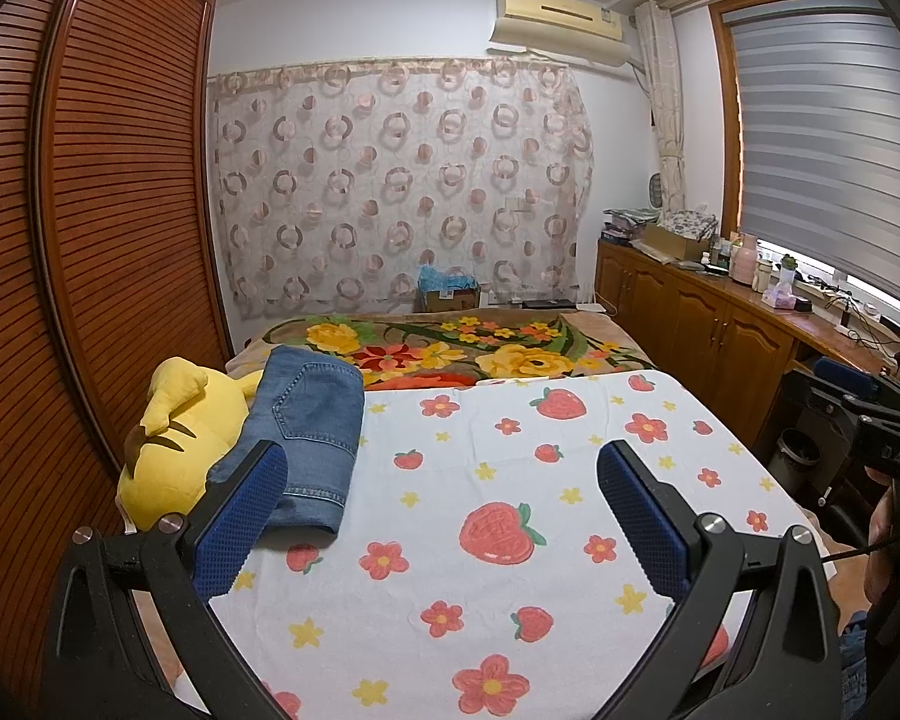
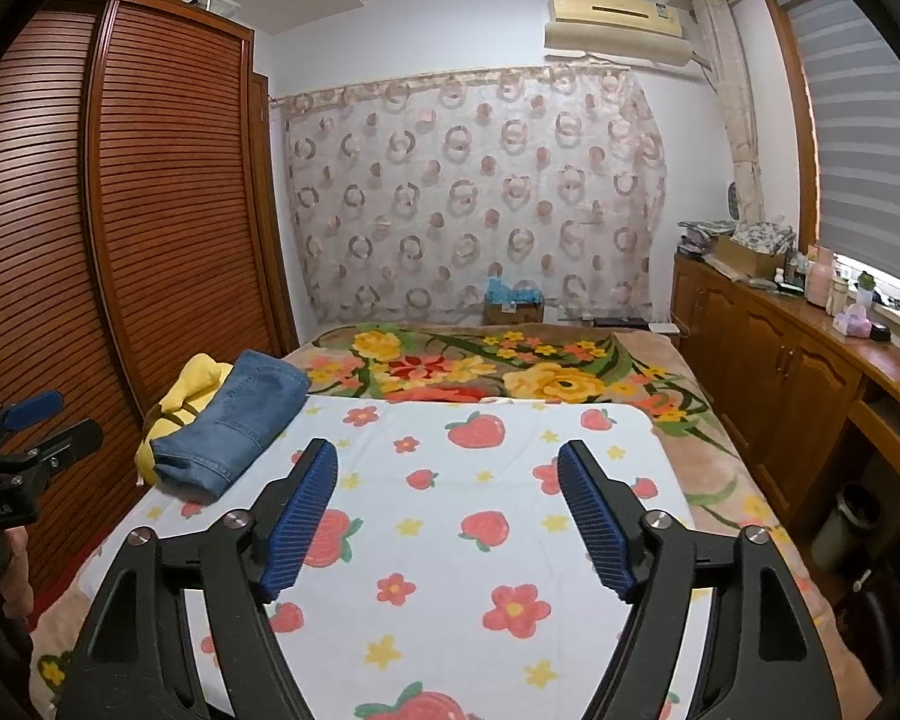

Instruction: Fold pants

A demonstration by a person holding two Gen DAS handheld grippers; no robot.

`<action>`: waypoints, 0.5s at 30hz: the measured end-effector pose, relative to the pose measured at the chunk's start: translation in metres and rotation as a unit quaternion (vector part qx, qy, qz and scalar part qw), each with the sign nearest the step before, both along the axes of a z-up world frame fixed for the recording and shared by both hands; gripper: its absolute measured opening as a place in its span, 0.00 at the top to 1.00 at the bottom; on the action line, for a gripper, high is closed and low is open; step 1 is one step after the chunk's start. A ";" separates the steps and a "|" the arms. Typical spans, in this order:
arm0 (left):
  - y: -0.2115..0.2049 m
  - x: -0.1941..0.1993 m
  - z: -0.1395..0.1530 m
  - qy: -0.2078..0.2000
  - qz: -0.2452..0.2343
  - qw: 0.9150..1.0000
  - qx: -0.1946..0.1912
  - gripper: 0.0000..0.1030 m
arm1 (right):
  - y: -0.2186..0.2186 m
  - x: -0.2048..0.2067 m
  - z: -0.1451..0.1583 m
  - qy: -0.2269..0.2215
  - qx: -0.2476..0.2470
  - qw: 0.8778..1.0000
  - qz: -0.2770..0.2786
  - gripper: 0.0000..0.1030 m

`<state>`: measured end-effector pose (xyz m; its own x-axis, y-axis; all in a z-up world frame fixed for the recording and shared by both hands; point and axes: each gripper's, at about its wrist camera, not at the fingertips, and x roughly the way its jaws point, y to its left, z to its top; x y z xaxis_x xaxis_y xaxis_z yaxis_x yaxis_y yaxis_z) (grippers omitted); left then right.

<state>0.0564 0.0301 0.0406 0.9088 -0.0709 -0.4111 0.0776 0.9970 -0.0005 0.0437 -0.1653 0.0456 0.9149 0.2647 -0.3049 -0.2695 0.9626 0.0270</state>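
Folded blue denim pants (image 1: pixel 306 438) (image 2: pixel 234 426) lie in a compact stack at the left side of the bed, leaning on a yellow plush toy (image 1: pixel 180 438) (image 2: pixel 192 390). My left gripper (image 1: pixel 444 462) hovers open over the strawberry-print towel (image 1: pixel 510 516), its left blue pad just in front of the pants' near corner, nothing between the pads. My right gripper (image 2: pixel 447 459) is open above the same towel (image 2: pixel 450 540), to the right of the pants, and holds nothing. Each gripper shows at the edge of the other's view, held by a hand.
A floral blanket (image 1: pixel 462 354) covers the far half of the bed. A slatted wooden wardrobe (image 1: pixel 90 210) runs along the left. Wooden cabinets (image 1: pixel 720 324) with clutter on top line the right under the window. A dark bin (image 1: pixel 801 456) stands by the bed's right side.
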 end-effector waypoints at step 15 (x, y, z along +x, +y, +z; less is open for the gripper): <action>0.000 0.000 0.000 0.000 0.000 1.000 0.000 0.00 | 0.001 -0.001 -0.003 -0.003 -0.002 1.000 -0.001 0.16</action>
